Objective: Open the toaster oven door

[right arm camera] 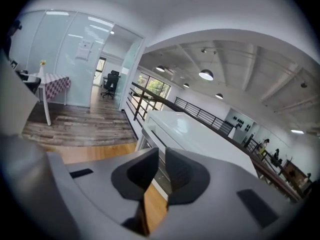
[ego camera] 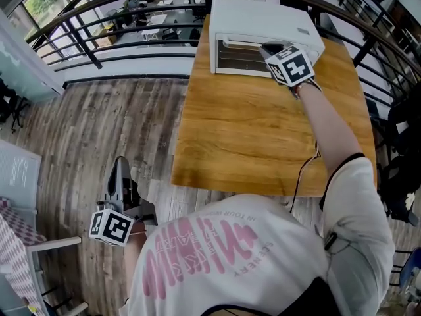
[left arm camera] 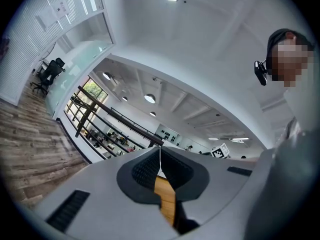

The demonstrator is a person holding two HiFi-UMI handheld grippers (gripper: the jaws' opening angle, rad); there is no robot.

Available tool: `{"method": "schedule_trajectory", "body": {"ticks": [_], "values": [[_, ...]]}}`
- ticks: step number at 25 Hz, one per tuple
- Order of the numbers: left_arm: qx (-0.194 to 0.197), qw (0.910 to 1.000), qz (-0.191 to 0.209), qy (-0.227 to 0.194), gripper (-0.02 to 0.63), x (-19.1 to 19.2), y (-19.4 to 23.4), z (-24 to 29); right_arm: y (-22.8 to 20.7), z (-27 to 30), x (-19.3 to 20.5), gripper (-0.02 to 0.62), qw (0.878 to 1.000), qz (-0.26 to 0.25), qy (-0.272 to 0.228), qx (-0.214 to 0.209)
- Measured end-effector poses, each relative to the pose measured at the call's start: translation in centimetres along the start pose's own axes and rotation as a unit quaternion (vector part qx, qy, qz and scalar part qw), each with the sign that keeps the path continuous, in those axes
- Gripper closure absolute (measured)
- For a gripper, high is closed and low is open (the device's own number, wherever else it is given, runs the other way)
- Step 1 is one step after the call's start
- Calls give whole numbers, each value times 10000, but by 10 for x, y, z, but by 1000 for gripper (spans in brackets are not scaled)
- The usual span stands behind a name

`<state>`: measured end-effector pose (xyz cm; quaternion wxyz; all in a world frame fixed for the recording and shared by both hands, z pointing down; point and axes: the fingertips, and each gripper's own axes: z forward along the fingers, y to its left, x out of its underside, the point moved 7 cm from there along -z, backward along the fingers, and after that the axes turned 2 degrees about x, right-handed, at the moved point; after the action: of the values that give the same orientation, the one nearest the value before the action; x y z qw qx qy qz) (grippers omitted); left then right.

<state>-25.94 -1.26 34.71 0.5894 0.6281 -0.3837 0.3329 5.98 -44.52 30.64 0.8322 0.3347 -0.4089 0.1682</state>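
Note:
A white toaster oven (ego camera: 263, 15) stands at the far end of the wooden table (ego camera: 263, 130), its glass door shut. My right gripper (ego camera: 268, 49) reaches the upper right of that door, beside the handle bar (ego camera: 238, 43). In the right gripper view the oven (right arm camera: 200, 134) fills the space ahead, and the right gripper (right arm camera: 162, 154) shows its jaws a narrow slit apart with nothing between them. My left gripper (ego camera: 120, 163) hangs low over the floor left of the table, away from the oven. In its own view the left gripper (left arm camera: 160, 151) has its pads touching, with nothing held.
A black railing (ego camera: 131, 18) curves behind the table and oven. Wood-plank floor (ego camera: 112, 124) lies to the left. A small table with a checked cloth (ego camera: 20, 232) stands at the lower left. A thin cable (ego camera: 300, 176) runs from my right arm over the table's near edge.

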Motion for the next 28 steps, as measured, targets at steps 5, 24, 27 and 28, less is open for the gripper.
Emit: {"method": "schedule_trajectory", "body": {"ticks": [5, 24, 27, 28], "values": [[-58, 10000, 20, 8, 584, 1, 2, 0, -2, 11, -7, 514, 9987, -518, -12, 8], [-467, 9988, 72, -134, 584, -7, 11, -27, 0, 55, -4, 456, 9996, -82, 61, -254], [-493, 9986, 98, -141, 584, -10, 12, -29, -2, 55, -6, 449, 9998, -18, 57, -191], [-512, 9985, 103, -154, 584, -12, 12, -31, -3, 53, -7, 448, 9998, 4, 52, -176]]}}
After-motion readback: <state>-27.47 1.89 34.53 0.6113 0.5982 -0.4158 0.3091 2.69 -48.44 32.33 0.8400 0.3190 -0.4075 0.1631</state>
